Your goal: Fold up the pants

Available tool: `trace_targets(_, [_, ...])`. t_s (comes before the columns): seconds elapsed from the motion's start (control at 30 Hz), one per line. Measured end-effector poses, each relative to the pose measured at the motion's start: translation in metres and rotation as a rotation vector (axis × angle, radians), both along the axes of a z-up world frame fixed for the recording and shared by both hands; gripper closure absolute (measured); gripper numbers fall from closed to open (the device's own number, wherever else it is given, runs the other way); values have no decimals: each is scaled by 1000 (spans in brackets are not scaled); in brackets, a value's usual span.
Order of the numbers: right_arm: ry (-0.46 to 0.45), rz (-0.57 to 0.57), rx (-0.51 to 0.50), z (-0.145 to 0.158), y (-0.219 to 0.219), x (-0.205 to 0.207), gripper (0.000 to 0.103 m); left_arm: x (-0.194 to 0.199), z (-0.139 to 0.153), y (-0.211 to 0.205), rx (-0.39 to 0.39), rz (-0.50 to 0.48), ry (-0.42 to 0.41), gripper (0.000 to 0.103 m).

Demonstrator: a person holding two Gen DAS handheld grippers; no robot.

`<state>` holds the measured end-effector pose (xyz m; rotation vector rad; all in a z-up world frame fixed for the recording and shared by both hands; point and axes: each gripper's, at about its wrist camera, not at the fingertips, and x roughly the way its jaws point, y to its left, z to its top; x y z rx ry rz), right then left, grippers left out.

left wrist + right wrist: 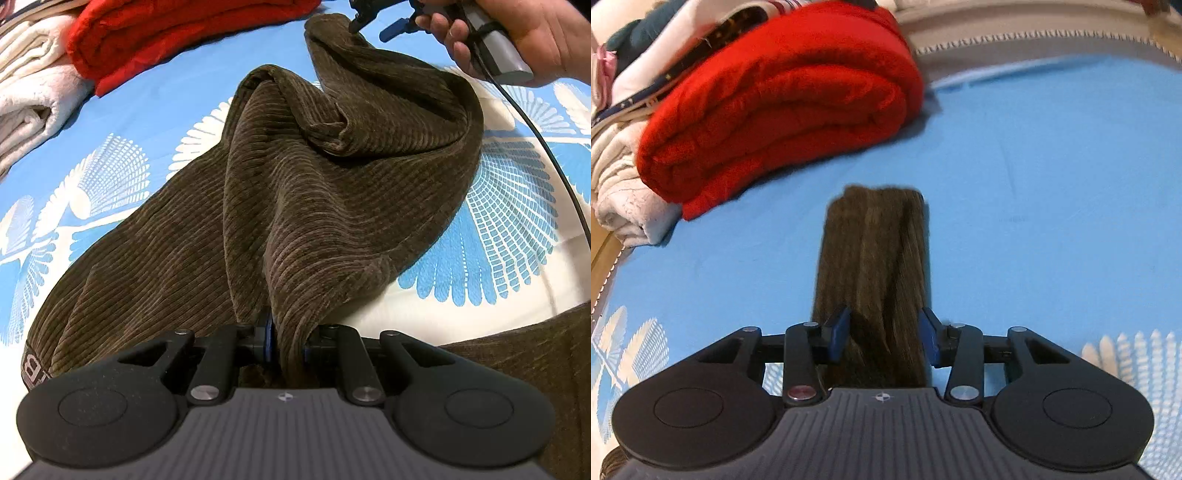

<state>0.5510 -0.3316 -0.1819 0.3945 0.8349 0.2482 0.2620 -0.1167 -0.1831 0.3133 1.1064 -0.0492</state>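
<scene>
Dark brown corduroy pants (295,192) lie bunched and twisted on the blue patterned bed sheet (129,122). My left gripper (290,343) is shut on a gathered fold of the fabric at the near end. At the top right of the left wrist view a hand (535,40) holds my right gripper (373,27), its blue fingertips apart at the far leg end. In the right wrist view the leg end (875,251) runs out between the right gripper (884,334) jaws, which stand apart and do not press it.
A folded red blanket (783,110) and white towels (33,92) are stacked at the far left of the bed. A black cable (535,122) trails from the right gripper across the sheet. The bed's stitched edge (1034,37) runs along the back.
</scene>
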Motion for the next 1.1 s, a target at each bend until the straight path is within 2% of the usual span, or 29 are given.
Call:
trace_targets(0.13, [12,1,9,3,8,13,59,-1,11,1,0,34,-28,82])
trace_targets(0.23, [47,26,-35,-3,23,21,59,-5,16,-7,17,8,-65,79])
trace_targets(0.27, [60,20,-55,-5,29,26,64,-8,16,-11,40,-12,-83,78])
trace_targets(0.3, [68,10,-61,-8,31,28,79,-10,16,-17,77,-32,-104,76])
trace_targets(0.37, [77,-32,-67,-10,30,30,88,-16,18,-28,144,-80,-152,68])
trace_targets(0.47, [26,-67,-44,4,16,24,91,-25,15,-39,175,-179,-172,56])
trace_targets(0.57, [-26,-183,23,35,-26,8,92,-24,2,-37,186,-229,-134,57])
trace_targets(0.6, [-58,-234,56,49,-46,-3,92,-21,-5,-34,195,-221,-109,78])
trace_targets(0.63, [-81,-290,84,61,-67,-16,93,-18,-13,-29,199,-206,-81,94])
trace_targets(0.7, [-116,-447,154,79,-119,-57,93,-18,-16,-21,172,-208,-69,95])
trace_targets(0.77, [-177,-611,123,94,-168,-117,93,-22,-6,-24,136,-239,-102,95])
trace_targets(0.83, [-220,-783,138,92,-214,-183,93,-29,3,-27,90,-278,-133,95])
trace_targets(0.9, [-212,-949,85,75,-250,-246,94,-34,3,-32,44,-337,-121,94])
trace_targets(0.93, [-176,-1015,55,56,-268,-276,94,-36,2,-34,11,-375,-95,93])
trace_targets(0.97, [-106,-1045,41,33,-282,-294,94,-38,-1,-35,-14,-408,-55,87])
trace_targets(1.0, [-19,-1065,27,12,-294,-306,94,-40,-4,-37,-25,-437,-18,79])
trace_targets(1.03, [94,-1103,36,-17,-308,-323,94,-44,-6,-39,-24,-464,-1,78])
trace_targets(1.1, [220,-1134,151,-55,-328,-345,93,-50,-5,-38,-8,-490,-29,77])
